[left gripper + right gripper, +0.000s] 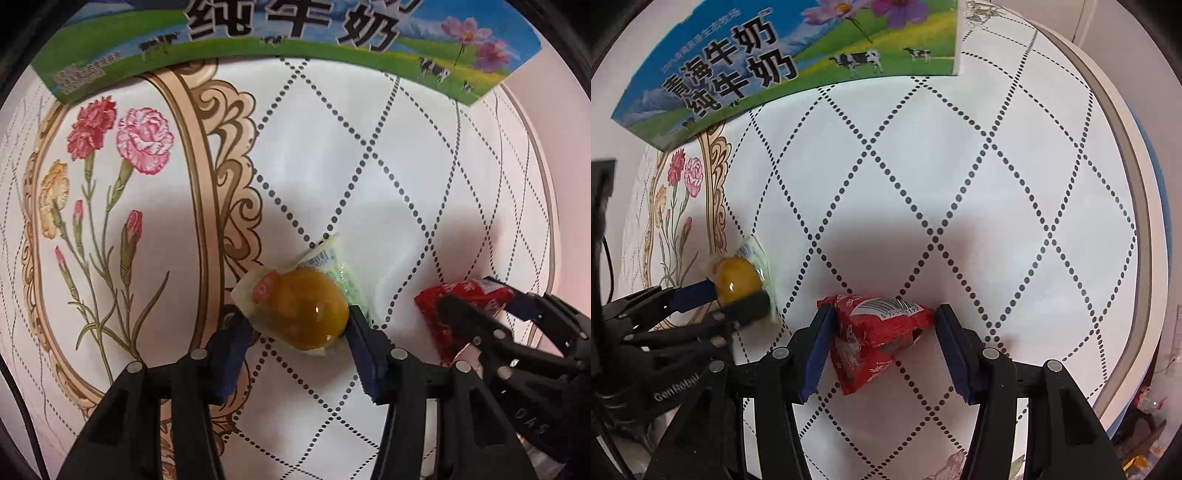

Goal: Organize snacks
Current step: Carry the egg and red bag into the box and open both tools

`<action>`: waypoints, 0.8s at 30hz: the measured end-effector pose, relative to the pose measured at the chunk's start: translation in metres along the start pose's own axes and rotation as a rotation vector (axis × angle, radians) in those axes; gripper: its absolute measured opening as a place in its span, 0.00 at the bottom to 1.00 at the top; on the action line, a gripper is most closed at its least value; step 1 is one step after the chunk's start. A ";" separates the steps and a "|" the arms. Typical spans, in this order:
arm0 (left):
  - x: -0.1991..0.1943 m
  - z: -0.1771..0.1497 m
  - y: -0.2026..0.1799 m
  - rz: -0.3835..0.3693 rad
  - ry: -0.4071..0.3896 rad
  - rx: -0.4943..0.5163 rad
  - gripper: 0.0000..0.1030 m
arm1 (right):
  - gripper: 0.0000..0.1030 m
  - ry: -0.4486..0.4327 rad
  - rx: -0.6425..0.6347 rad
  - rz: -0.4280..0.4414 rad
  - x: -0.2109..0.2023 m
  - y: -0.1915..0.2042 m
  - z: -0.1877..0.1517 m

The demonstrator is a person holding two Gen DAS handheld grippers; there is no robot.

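A yellow jelly snack (306,306) in a clear wrapper lies on the white quilted tablecloth (351,166). My left gripper (295,321) points down at it, and both blue pads press its sides. From the right wrist view the same snack (738,277) shows at the left, pinched by the left gripper (738,295). A red foil snack packet (871,339) with a barcode sits between the pads of my right gripper (884,317), which touch its two ends. In the left wrist view the red packet (428,306) and right gripper (480,299) are at the far right.
A green and blue milk carton box (258,44) (775,66) stands along the far side of the table. The cloth carries a carnation print (110,166) at the left. The round table's rim (1137,221) curves down the right side, with clutter on the floor beyond.
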State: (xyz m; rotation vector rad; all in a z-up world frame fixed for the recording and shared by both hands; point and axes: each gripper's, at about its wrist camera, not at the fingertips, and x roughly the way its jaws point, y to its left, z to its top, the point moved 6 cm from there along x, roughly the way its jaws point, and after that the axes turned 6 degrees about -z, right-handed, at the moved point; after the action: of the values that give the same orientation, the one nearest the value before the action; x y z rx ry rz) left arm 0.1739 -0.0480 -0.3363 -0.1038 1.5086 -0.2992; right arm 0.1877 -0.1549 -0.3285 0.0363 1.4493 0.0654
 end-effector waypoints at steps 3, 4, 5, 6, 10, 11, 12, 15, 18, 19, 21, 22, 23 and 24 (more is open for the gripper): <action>-0.008 -0.001 -0.002 -0.015 -0.010 0.000 0.47 | 0.56 -0.016 0.013 0.025 -0.008 0.007 -0.001; -0.011 -0.002 -0.001 -0.017 -0.010 0.003 0.47 | 0.56 -0.021 0.021 0.037 -0.011 0.008 -0.001; -0.018 0.001 0.002 -0.014 -0.014 0.003 0.47 | 0.56 -0.025 0.029 0.049 -0.015 0.006 -0.002; -0.023 0.008 0.010 -0.014 -0.019 0.001 0.47 | 0.55 -0.031 0.036 0.058 -0.020 0.005 -0.003; -0.051 0.006 0.009 -0.029 -0.047 0.018 0.47 | 0.55 -0.070 0.057 0.103 -0.045 0.004 0.004; -0.059 0.006 0.008 -0.033 -0.057 0.024 0.47 | 0.55 -0.084 0.061 0.118 -0.053 0.004 0.007; -0.065 0.006 0.008 -0.036 -0.066 0.024 0.47 | 0.55 -0.105 0.068 0.134 -0.065 0.003 0.012; -0.100 0.016 -0.005 -0.086 -0.113 0.030 0.47 | 0.55 -0.170 0.073 0.166 -0.099 -0.004 0.033; -0.135 0.032 -0.018 -0.127 -0.164 0.054 0.47 | 0.55 -0.260 0.067 0.181 -0.143 -0.009 0.065; -0.148 0.040 -0.023 -0.132 -0.182 0.072 0.47 | 0.55 -0.304 0.062 0.173 -0.159 -0.008 0.083; -0.174 0.062 -0.027 -0.146 -0.224 0.092 0.47 | 0.55 -0.351 0.047 0.148 -0.179 -0.014 0.111; -0.188 0.076 -0.030 -0.146 -0.240 0.108 0.47 | 0.55 -0.368 0.046 0.139 -0.185 -0.016 0.122; -0.199 0.091 -0.029 -0.139 -0.256 0.116 0.47 | 0.55 -0.383 0.036 0.118 -0.190 -0.018 0.135; -0.207 0.105 -0.028 -0.128 -0.269 0.126 0.47 | 0.55 -0.387 0.031 0.097 -0.193 -0.020 0.149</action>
State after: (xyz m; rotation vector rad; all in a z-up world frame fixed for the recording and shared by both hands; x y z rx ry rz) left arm 0.2676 -0.0336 -0.1227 -0.1346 1.2154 -0.4637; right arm 0.3133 -0.1851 -0.1205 0.1371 1.0613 0.1089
